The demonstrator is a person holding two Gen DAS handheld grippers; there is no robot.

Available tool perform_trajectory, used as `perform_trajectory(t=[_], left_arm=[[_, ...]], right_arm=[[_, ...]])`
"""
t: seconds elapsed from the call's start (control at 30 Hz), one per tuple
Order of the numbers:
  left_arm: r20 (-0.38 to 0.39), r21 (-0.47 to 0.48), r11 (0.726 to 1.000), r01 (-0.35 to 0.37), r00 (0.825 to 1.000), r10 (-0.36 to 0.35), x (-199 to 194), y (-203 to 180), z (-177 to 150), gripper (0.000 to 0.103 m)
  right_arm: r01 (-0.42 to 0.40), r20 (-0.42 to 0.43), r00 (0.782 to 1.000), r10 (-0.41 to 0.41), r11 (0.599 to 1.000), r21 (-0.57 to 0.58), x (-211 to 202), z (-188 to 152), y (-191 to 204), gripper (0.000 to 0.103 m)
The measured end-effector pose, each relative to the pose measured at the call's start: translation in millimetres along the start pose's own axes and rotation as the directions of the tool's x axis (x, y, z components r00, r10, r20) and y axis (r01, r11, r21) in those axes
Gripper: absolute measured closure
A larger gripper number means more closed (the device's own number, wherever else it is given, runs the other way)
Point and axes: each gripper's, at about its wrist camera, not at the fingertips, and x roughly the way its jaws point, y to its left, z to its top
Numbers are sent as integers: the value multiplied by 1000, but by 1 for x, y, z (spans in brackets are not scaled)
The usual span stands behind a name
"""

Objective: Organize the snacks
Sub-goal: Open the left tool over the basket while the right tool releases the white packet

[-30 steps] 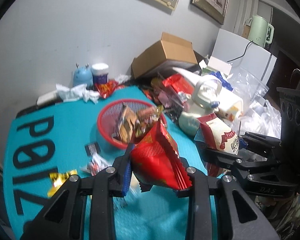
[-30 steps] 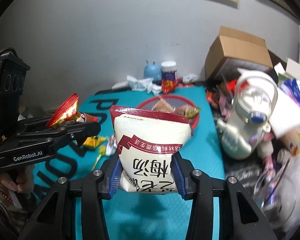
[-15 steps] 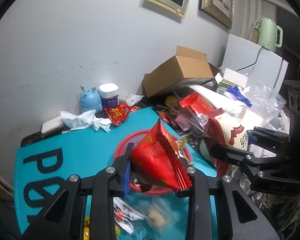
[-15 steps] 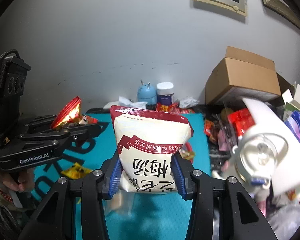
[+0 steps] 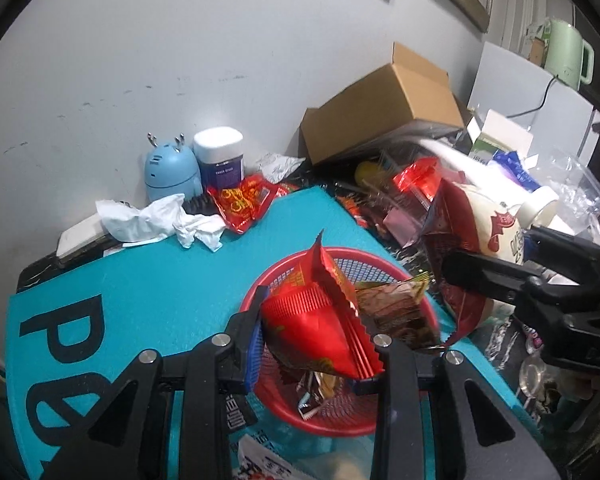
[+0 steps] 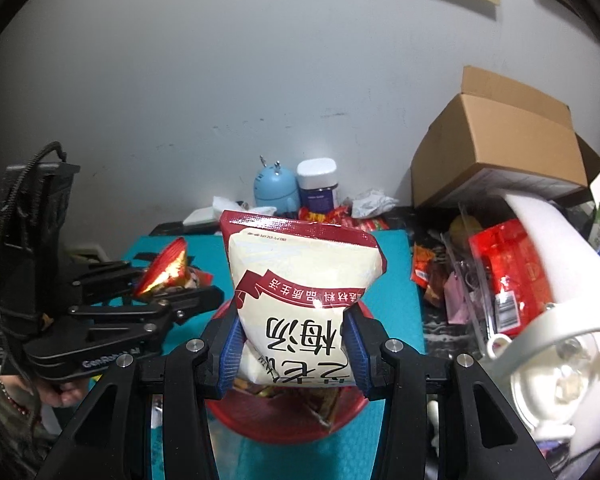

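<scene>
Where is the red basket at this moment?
The red basket sits on the teal mat, directly under both held snack bags; in the left wrist view it lies just beyond the fingers, holding several snacks.

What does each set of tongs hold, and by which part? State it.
Left tongs pinch the red packet across its lower body. Right tongs pinch the white bag by its sides near the bottom.

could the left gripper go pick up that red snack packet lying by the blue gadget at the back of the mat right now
Probably not yet. The left gripper is shut on a red foil packet above the red basket, so its jaws are full. The path across the mat to the back packet looks open otherwise.
</scene>
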Motion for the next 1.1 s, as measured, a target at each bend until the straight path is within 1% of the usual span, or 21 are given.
perform_trajectory(t=[0.1, 0.17, 0.2, 0.27, 0.33, 0.47, 0.73, 0.77, 0.83, 0.97, 1.1], left_arm=[[-37, 16, 999, 31, 999, -30, 14, -1, 0, 71], [-85, 27, 999, 23, 996, -21, 27, -1, -1, 68], [-91, 23, 999, 24, 996, -22, 30, -1, -2, 67], [-93, 11, 1000, 28, 995, -27, 33, 1, -5, 58], [-84, 12, 1000, 23, 996, -22, 32, 1, -7, 55], [-72, 18, 1000, 11, 997, -10, 27, 2, -7, 55], [-67, -10, 1000, 1, 998, -2, 17, 11, -10, 55], [-67, -11, 1000, 0, 998, 0, 16, 12, -11, 55], [-64, -12, 1000, -8, 998, 7, 15, 13, -11, 55], [-60, -12, 1000, -18, 998, 17, 14, 15, -12, 55], [-59, -16, 1000, -18, 998, 17, 13, 16, -12, 55]], right_arm=[[2, -11, 1000, -2, 1000, 0, 9, -1, -4, 58], [2, -19, 1000, -2, 1000, 3, 14, -2, -7, 58], [2, -23, 1000, -2, 1000, 6, 17, -2, -9, 58], [0, -32, 999, 1, 1000, 11, 21, -2, -11, 58], [-2, -40, 999, 2, 1000, 13, 24, -3, -13, 58], [-9, -50, 999, 10, 1000, 12, 29, -3, -12, 58], [-16, -70, 997, 16, 1000, 0, 40, 3, -3, 56], [-12, -75, 997, 12, 1000, 1, 42, 3, -3, 54], [-4, -92, 996, 4, 1000, -2, 47, 3, -2, 53], [10, -111, 994, -10, 1000, 0, 53, -1, -3, 44], [13, -107, 994, -13, 1000, -3, 51, 0, -3, 43]])
